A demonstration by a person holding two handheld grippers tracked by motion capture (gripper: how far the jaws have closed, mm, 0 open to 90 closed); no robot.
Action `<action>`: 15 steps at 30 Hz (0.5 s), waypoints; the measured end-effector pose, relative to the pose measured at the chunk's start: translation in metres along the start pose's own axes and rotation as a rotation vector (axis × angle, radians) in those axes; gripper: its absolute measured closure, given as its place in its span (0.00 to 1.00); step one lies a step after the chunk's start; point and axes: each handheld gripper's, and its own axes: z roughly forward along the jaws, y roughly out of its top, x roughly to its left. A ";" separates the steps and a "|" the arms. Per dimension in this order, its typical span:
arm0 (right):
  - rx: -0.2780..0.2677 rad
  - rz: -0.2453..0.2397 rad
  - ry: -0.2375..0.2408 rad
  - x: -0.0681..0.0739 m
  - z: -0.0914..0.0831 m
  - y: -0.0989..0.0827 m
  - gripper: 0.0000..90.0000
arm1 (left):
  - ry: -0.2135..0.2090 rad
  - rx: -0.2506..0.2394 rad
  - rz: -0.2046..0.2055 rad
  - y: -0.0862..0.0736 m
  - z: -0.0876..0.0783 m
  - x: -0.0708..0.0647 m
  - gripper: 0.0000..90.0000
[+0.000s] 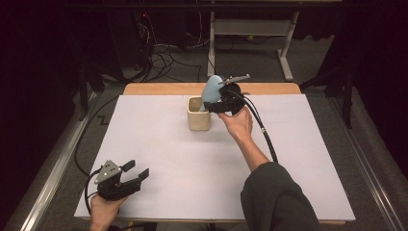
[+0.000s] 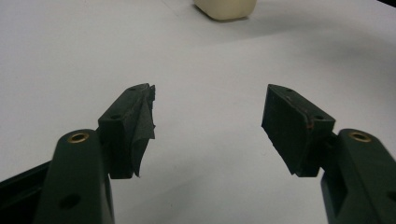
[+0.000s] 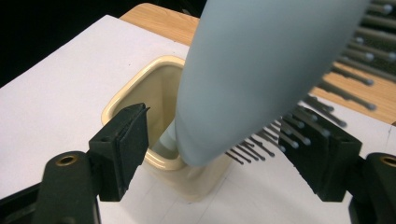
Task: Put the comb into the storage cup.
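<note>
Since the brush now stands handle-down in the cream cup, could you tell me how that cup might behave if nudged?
The cream cup may be top-heavy: the blue hairbrush rises well above its rim and leans to one side, so a push there could tip it. Its squarish base won't roll, and on the smooth white table it would probably slide.

The room is dim, dark at both sides. A white sheet [image 1: 168, 159] covers the wooden table [image 1: 159, 88], whose far edge stays bare. Grey carpet [image 1: 327, 62] runs beyond it. A tangle of black cables [image 1: 163, 57] lies on the floor beside a white-framed desk [image 1: 250, 26].
</note>
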 end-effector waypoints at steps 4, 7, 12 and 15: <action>0.002 0.006 0.000 -0.003 -0.004 -0.004 0.28 | 0.001 0.000 0.000 0.000 0.000 0.000 0.38; -0.002 0.001 0.002 -0.003 -0.007 -0.005 0.29 | 0.002 -0.001 0.000 0.000 0.000 0.000 0.38; -0.006 -0.006 0.008 -0.003 -0.012 -0.008 0.29 | 0.004 -0.003 -0.001 0.000 0.000 0.000 0.38; -0.009 -0.003 0.007 -0.005 -0.015 -0.011 0.29 | 0.005 -0.003 -0.002 0.000 0.000 0.000 0.38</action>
